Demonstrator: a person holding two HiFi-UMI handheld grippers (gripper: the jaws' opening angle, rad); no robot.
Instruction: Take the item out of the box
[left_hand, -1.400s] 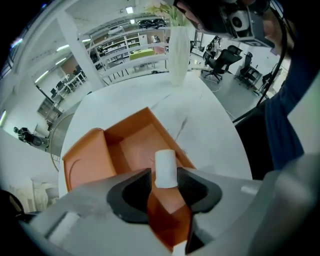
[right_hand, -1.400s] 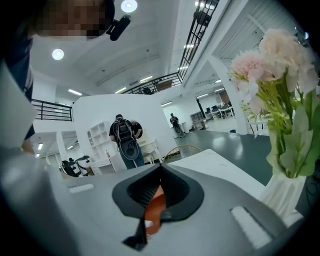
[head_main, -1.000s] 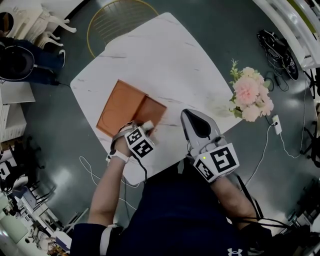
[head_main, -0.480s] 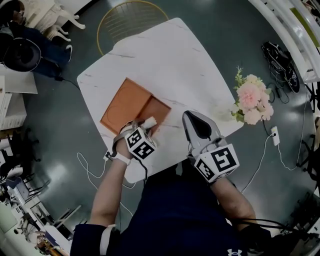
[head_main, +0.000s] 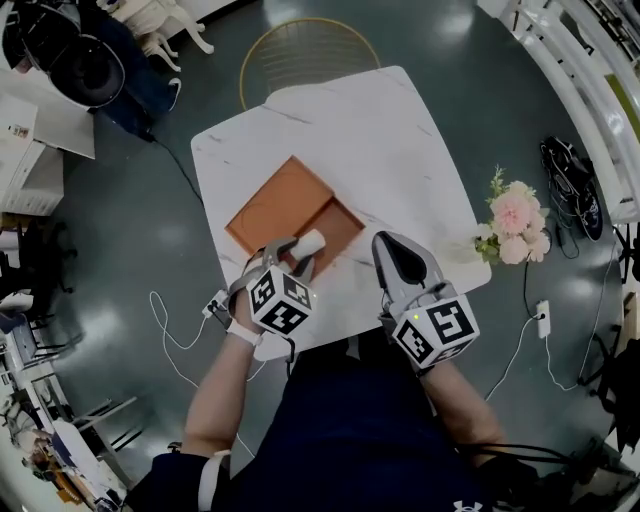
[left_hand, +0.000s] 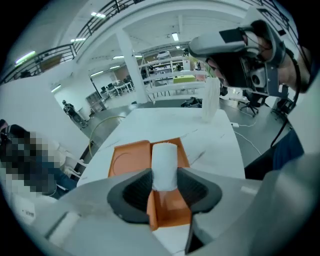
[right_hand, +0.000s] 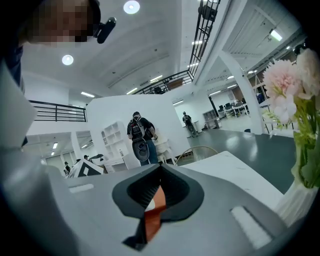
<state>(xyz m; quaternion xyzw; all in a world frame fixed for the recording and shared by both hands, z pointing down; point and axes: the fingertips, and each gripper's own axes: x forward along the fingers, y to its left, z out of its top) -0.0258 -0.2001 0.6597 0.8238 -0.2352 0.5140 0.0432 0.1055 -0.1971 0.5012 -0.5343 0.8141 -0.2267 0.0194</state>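
Note:
An open orange box (head_main: 285, 205) lies on the white marble table (head_main: 390, 140), its lid folded out flat beside the tray (left_hand: 127, 159). My left gripper (head_main: 300, 252) is over the box's near corner, shut on a white cylindrical item (head_main: 309, 242). In the left gripper view the item (left_hand: 164, 162) stands out between the dark pads (left_hand: 132, 192), above the orange tray. My right gripper (head_main: 388, 245) is to the right of the box over the table's near edge, jaws closed together with nothing between them. A sliver of orange shows through its jaws (right_hand: 156, 200).
A white vase of pink flowers (head_main: 512, 220) stands at the table's right corner, close to my right gripper, and fills the right side of the right gripper view (right_hand: 287, 85). A gold wire chair (head_main: 305, 55) sits beyond the far edge. Cables (head_main: 175, 330) trail on the floor.
My left gripper has come up a little toward the head camera, still holding the white item over the box. The head view has shifted; the right gripper has kept its place.

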